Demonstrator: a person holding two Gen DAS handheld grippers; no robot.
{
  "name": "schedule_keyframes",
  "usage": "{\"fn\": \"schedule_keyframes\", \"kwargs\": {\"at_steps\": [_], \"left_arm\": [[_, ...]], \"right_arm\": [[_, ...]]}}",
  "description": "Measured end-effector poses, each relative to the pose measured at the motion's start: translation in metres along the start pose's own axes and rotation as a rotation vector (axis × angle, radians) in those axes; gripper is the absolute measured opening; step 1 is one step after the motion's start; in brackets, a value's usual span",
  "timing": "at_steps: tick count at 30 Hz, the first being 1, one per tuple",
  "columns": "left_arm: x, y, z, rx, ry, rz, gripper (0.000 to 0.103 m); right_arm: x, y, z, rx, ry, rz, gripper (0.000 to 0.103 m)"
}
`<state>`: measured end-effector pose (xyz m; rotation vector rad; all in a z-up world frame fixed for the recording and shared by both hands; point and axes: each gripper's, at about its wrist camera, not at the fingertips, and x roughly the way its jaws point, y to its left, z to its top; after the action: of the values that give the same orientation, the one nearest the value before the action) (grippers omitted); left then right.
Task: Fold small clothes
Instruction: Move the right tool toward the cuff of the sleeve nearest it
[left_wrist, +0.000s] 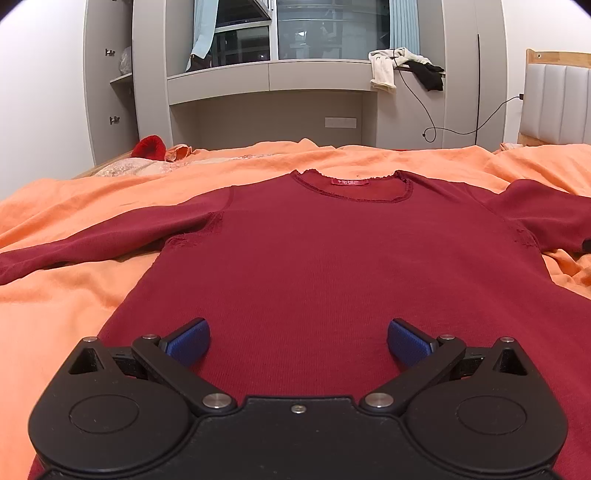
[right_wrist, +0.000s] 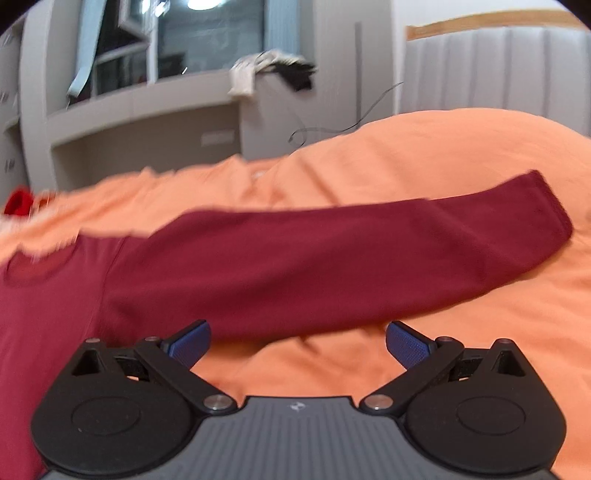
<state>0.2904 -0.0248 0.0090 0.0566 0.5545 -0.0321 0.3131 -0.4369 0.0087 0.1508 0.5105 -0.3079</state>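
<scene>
Dark red long-sleeved shirt (left_wrist: 332, 258) lies flat, front up, on the orange bedspread (left_wrist: 74, 295), neckline away, sleeves out to both sides. Left hand-held gripper (left_wrist: 298, 341) — fingers apart, empty — sits over the lower body panel, hem end nearest. Right hand-held gripper (right_wrist: 297, 343), also apart and empty, points across the right sleeve (right_wrist: 332, 254); sleeve's long axis runs left–right just ahead, so the right side seems nearer it.

Place: a home bedroom
Bed: orange sheet (left_wrist: 258, 166), padded headboard (left_wrist: 554, 107) at its right edge
Wall: built-in grey shelves (left_wrist: 266, 79), window (left_wrist: 328, 29) with curtains, clothes (left_wrist: 402, 68) draped on the ledge
</scene>
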Motion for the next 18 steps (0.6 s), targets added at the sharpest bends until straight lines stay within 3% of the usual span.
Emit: {"fn": "schedule_keyframes", "kwargs": {"at_steps": [6,10,18], "left_arm": [[0.000,0.000,0.000,0.000,0.001,0.000,0.102],[0.001,0.000,-0.002,0.005,0.000,0.003,0.102],[0.001,-0.001,-0.003,0.008,0.001,0.005,0.102]], "right_arm": [[0.009,-0.047,0.006,0.154,-0.037,-0.041,0.103],[0.015,-0.068,0.004,0.189,-0.048,-0.091,0.103],[0.013,-0.092,0.006,0.256,-0.120,-0.085,0.103]]}}
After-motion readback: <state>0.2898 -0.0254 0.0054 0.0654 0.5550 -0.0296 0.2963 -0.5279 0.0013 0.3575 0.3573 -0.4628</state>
